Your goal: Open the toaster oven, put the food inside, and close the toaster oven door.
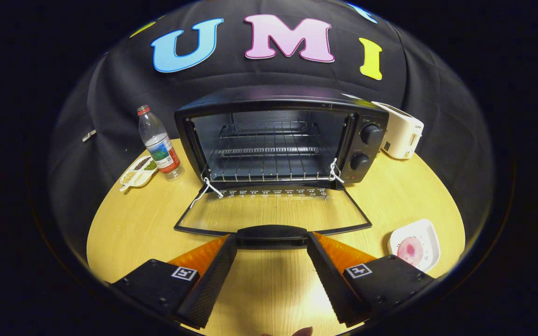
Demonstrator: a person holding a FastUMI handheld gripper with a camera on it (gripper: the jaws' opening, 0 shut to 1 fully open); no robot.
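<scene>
Your gripper (pixel 272 247) stands spread wide, its two black ribbed fingers (pixel 213 275) flanking the black bar handle (pixel 272 234) of the glass door (pixel 273 210) without pressing on it; nothing is grasped. The black toaster oven (pixel 278 140) sits straight ahead on the round yellow wooden table (pixel 269 289), its door already dropped flat toward you and its wire rack (pixel 269 163) bare. The food, a round pink piece (pixel 409 249) on a white square plate (pixel 425 231), lies to the right of your right finger, just beside it and well short of the oven mouth. In my judgement the opening step is complete and the food is outstanding: the coming move turns rightward, away from the handle. A clear plastic bottle (pixel 159 144) stands left of the oven, apart from that path.
</scene>
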